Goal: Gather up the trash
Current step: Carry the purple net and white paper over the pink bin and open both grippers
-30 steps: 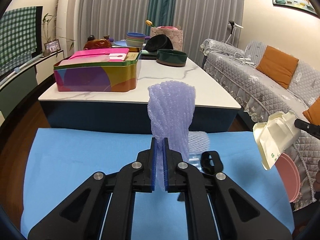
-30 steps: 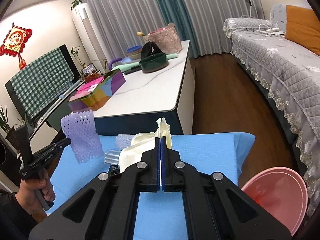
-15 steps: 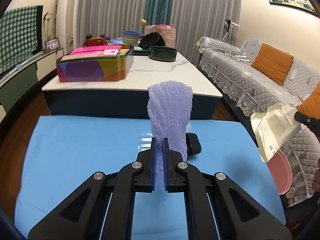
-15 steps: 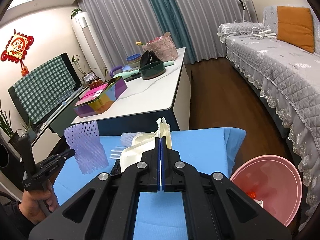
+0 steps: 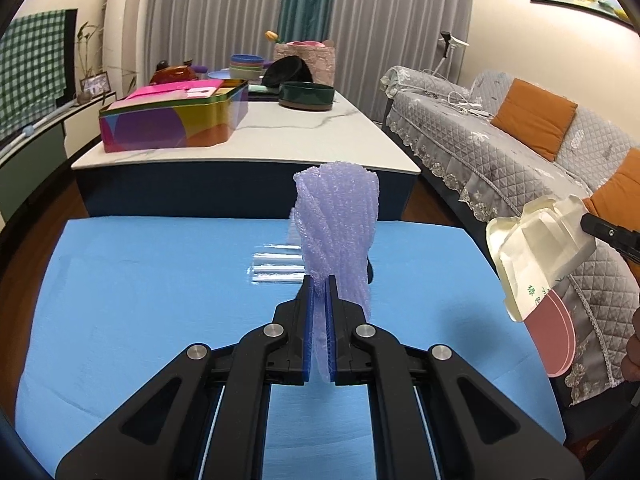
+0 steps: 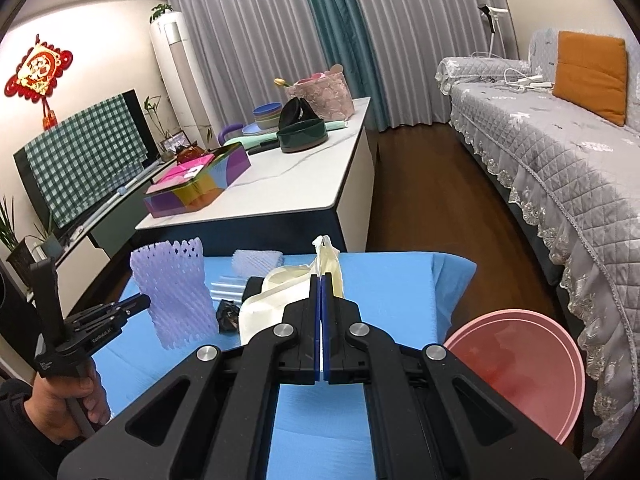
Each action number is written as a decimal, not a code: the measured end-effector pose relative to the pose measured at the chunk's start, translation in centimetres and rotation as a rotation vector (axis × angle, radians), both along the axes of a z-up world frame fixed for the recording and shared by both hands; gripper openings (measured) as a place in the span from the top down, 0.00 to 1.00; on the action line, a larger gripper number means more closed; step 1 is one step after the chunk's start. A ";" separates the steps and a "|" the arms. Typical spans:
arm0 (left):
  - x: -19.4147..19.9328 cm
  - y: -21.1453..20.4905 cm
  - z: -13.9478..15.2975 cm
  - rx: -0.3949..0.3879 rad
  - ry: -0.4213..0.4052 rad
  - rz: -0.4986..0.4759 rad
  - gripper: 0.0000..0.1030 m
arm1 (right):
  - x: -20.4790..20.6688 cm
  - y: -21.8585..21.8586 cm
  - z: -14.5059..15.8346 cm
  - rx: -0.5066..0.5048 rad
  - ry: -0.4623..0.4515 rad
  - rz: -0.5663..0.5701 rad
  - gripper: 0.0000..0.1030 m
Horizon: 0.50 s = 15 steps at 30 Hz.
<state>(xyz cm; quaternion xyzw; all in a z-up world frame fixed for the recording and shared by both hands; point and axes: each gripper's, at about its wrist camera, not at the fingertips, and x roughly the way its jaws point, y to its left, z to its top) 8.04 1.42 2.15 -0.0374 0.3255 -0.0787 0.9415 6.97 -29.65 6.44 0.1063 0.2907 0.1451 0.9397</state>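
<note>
Both hands loaded, mid-carry. Left gripper (image 5: 319,312) clamped on a purple foam net (image 5: 338,232), which stands up from the jaws above the blue cloth (image 5: 140,300). Right gripper (image 6: 322,300) pinched tight on a cream paper bag (image 6: 276,296), the crumpled bulk hanging to its left.

Pink basin (image 6: 516,372) sits low to the right of the right gripper, off the cloth's edge; looks like the bin.

Left on the cloth ahead of the grippers: clear plastic strips (image 5: 276,268), a second foam net (image 6: 256,260), a small dark scrap (image 6: 228,314).

Next, by my reckoning: swing the bag over the basin and let go, then bring the foam net across, further to travel.
</note>
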 end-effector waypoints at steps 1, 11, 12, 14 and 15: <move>0.0 -0.2 0.0 0.006 -0.003 -0.005 0.95 | -0.1 -0.2 0.0 0.002 0.001 -0.007 0.99; 0.4 -3.2 0.0 0.012 -0.014 -0.055 0.95 | -0.6 -2.4 0.1 -0.005 -0.008 -0.037 0.99; 0.4 -3.6 0.0 0.011 -0.015 -0.061 0.95 | -0.7 -2.7 0.0 -0.005 -0.008 -0.042 0.99; 0.6 -4.4 0.0 0.012 -0.017 -0.073 0.95 | -0.7 -3.2 -0.1 -0.004 -0.006 -0.048 0.99; 0.7 -4.6 0.0 0.011 -0.018 -0.077 0.95 | -0.7 -3.4 -0.1 -0.004 -0.006 -0.052 0.99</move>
